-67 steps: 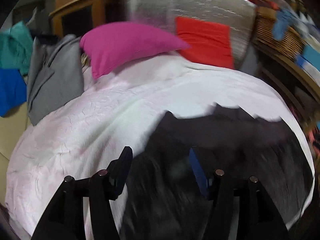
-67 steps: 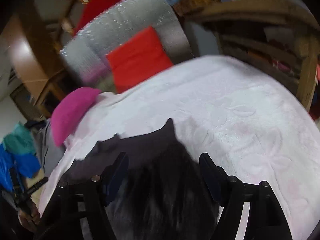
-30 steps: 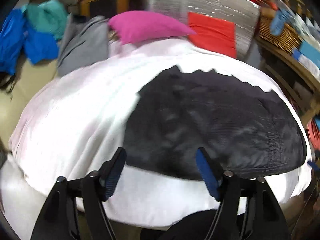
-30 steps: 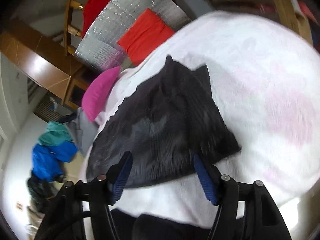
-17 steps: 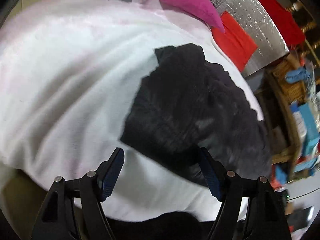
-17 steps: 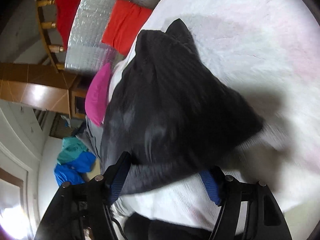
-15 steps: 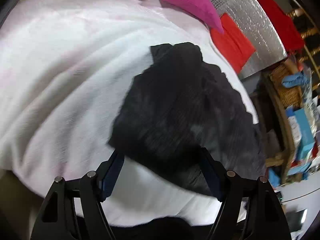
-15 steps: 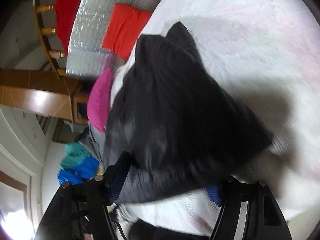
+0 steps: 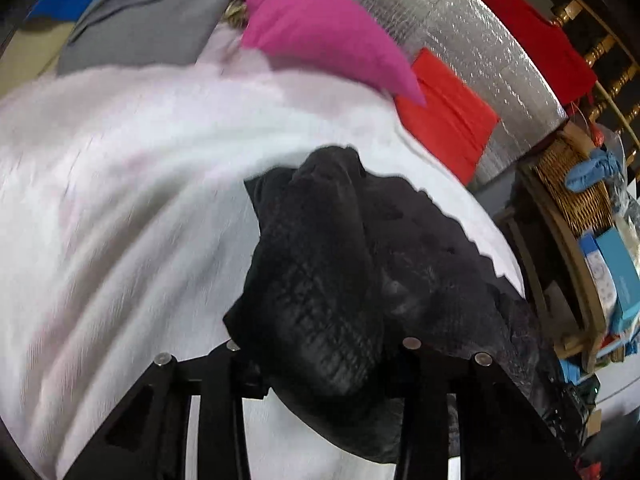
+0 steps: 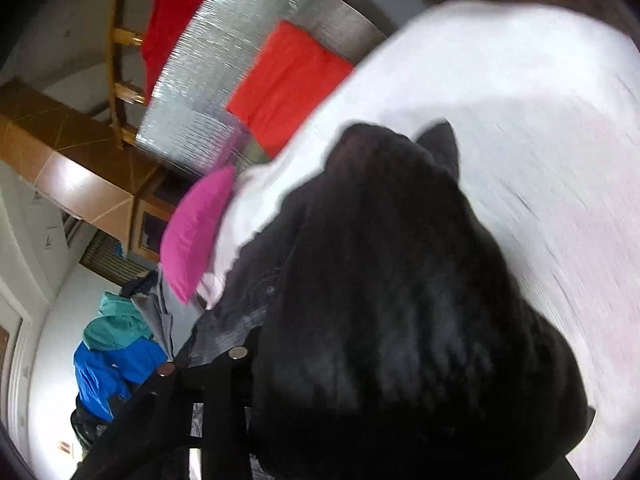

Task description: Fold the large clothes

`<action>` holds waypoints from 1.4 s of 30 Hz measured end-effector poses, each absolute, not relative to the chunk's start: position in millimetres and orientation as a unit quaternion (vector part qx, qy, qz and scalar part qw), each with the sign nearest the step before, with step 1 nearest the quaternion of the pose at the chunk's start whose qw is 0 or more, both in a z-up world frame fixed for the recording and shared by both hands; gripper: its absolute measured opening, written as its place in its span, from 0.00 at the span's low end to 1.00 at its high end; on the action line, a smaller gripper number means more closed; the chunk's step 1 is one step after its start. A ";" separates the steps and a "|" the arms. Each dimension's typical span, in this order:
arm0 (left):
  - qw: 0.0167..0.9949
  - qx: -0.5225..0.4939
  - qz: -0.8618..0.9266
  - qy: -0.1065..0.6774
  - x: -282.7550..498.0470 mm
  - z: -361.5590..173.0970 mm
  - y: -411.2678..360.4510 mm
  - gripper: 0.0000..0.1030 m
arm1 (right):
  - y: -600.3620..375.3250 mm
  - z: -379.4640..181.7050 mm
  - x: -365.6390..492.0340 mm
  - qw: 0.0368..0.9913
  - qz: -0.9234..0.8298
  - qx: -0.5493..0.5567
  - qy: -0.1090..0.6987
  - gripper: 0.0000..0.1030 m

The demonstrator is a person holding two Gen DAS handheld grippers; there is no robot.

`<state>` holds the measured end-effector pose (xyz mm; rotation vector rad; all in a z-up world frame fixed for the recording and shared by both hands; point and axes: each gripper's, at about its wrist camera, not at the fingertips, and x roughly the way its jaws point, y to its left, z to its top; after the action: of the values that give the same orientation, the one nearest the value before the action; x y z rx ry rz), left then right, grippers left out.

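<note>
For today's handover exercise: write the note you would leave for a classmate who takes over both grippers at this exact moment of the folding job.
Left gripper: black garment bunched between its fingers, seemingly gripped; fingertips hidden.
Right gripper: same garment draped over it; jaws hidden, grip cannot be confirmed.
Things: the garment's near edge is raised off the white bedspread; its far part lies on the bed. Pink pillow and red cushion sit at the head.
Done: garment on the bed, near edge picked up.
Left: carry that edge over to the far side, lay it down, smooth, finish the fold.
</note>
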<state>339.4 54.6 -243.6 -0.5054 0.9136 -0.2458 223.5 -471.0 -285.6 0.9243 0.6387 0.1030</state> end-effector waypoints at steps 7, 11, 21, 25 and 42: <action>0.849 -0.226 -0.092 0.469 342.8 -275.6 50.1 0.57 | -472.9 -319.0 221.4 0.814 0.038 0.465 0.347 0.50; 0.855 -0.204 -0.079 0.471 317.2 -254.7 58.9 0.63 | -470.0 -302.9 194.2 0.809 0.022 0.444 0.384 0.62; 0.948 0.026 -0.014 0.317 170.2 -127.7 28.7 0.83 | -428.1 -206.0 86.3 0.893 -0.011 0.264 0.363 0.64; 0.963 0.037 -0.016 0.266 128.4 -85.0 10.6 0.89 | -390.1 -150.3 53.0 0.925 -0.016 0.192 0.326 0.68; 0.982 0.065 -0.008 0.175 24.5 8.0 -12.9 0.95 | -312.7 18.3 -75.6 0.985 -0.059 0.084 0.138 0.80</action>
<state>24.5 -12.9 8.0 0.1312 0.3531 -0.0164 -75.6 -312.7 18.3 0.1679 0.2765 -0.1189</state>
